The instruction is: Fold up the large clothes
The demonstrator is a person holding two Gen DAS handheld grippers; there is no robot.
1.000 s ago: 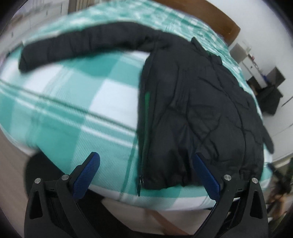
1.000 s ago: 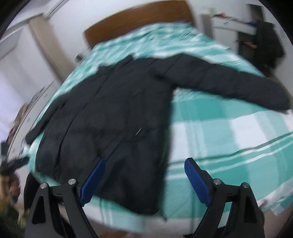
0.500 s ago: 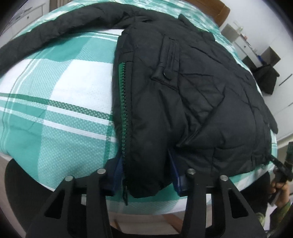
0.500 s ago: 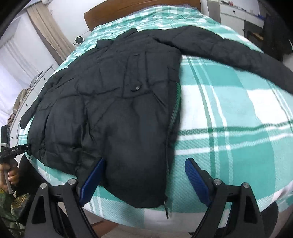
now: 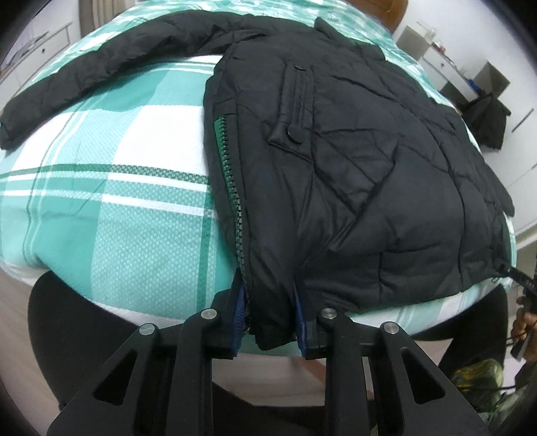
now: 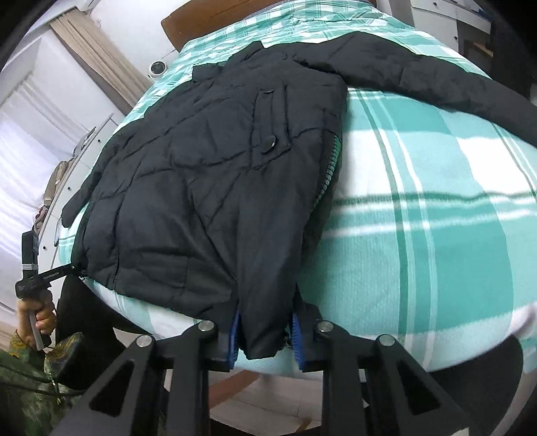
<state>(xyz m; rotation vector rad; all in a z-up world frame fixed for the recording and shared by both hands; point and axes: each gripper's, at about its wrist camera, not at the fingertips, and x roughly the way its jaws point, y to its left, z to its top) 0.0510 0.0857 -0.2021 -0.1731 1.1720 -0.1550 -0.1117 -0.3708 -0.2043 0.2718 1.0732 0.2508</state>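
Note:
A black padded jacket (image 5: 352, 161) lies spread on a bed, front up, with a green zipper along its open edge. One sleeve (image 5: 110, 63) stretches out to the left in the left wrist view; in the right wrist view the jacket (image 6: 201, 174) has a sleeve (image 6: 436, 84) running right. My left gripper (image 5: 270, 325) is shut on the jacket's bottom hem by the zipper. My right gripper (image 6: 265, 338) is shut on the hem at the other bottom corner. Both sets of blue pads pinch the fabric at the bed's near edge.
The bed (image 5: 117, 201) has a teal and white checked cover and a wooden headboard (image 6: 208, 16). A dark chair with clothes (image 5: 486, 114) stands at the right of the bed. Curtains (image 6: 84, 43) hang at the far side.
Both grippers have moved in to the jacket's bottom hem and closed on it. The right gripper was open half a second ago and is now shut on the fabric.

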